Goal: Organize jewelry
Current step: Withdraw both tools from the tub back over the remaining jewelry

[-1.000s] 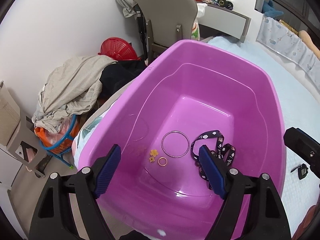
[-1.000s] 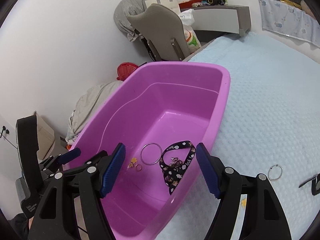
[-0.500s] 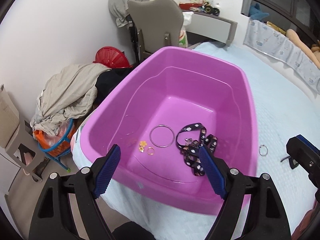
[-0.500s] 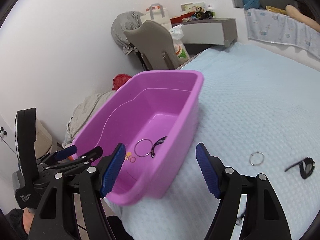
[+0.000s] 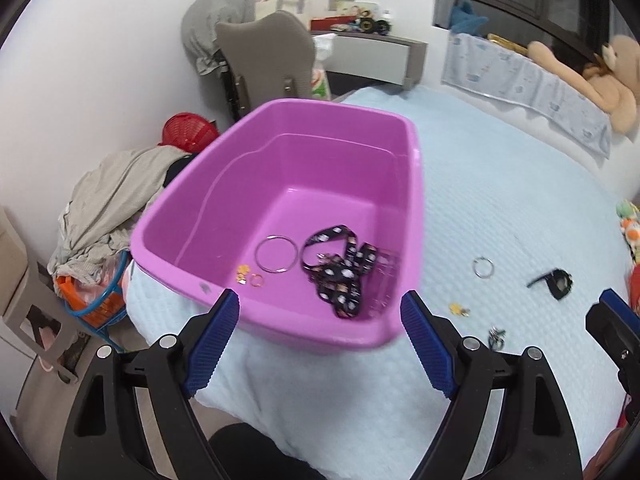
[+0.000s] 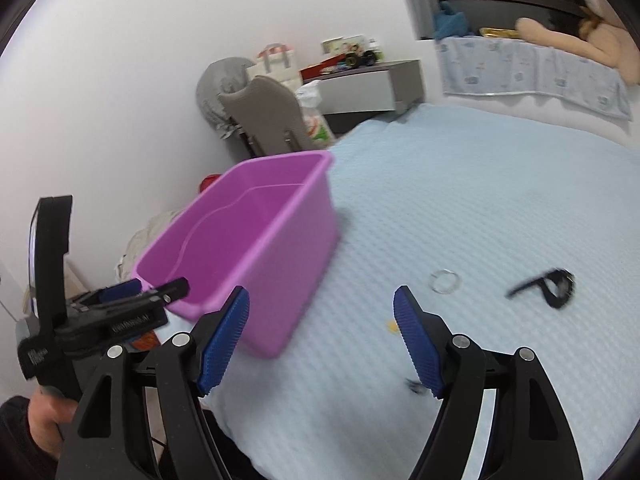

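A pink plastic tub (image 5: 414, 184) (image 6: 304, 216) sits on the light blue bed. Inside it lie a large metal ring (image 5: 276, 254), a black patterned lanyard (image 5: 340, 272), a small gold ring (image 5: 257, 279) and a yellow charm (image 5: 242, 270). On the bed to the right lie a silver ring (image 5: 483, 267) (image 6: 445, 280), a black strap piece (image 5: 554, 280) (image 6: 554, 286), a small yellow charm (image 5: 458, 309) (image 6: 391, 325) and a small dark clip (image 5: 496, 336). My left gripper (image 5: 320, 340) is open and empty, in front of the tub. My right gripper (image 6: 322, 340) is open and empty over the bed.
A grey chair (image 5: 266, 60) and a shelf (image 5: 372, 50) stand behind the bed. A heap of clothes (image 5: 108, 200) and a red basket (image 5: 188, 132) lie on the floor at the left. Soft toys (image 5: 592, 76) sit along the far right of the bed.
Both grippers have pulled back from the tub and swung to the right. The loose items on the bed have come into view. Both stay open.
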Demonstrator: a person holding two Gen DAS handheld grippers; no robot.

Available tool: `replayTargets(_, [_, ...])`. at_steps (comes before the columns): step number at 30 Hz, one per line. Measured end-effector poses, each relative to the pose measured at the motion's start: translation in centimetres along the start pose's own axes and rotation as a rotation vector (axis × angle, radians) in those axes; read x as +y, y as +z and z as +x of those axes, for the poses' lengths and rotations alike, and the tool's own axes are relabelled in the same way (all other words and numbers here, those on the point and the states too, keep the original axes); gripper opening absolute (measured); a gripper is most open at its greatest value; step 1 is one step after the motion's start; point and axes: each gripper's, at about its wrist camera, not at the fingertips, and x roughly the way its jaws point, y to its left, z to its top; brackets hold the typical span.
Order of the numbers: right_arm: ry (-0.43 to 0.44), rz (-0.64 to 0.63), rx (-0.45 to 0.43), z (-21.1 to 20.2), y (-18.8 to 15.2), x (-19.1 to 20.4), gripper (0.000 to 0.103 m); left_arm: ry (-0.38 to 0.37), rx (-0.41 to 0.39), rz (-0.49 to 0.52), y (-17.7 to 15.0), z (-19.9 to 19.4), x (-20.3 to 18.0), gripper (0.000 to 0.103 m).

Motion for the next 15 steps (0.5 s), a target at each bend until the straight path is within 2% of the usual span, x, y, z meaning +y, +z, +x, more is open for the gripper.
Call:
replayTargets(8, [-0.154, 0.089, 0.016, -4.1, -6.5, -6.5, 0.072, -0.066, -0.02, 0.058, -3.2, -0.8, -4.3, 0.085])
replayTargets(15, [-0.222, 0.166, 0.036, -5.1, -10.2, -10.3, 0.072, -0.106, 0.032, 0.116, -5.7, 1.0, -8.3, 0.086])
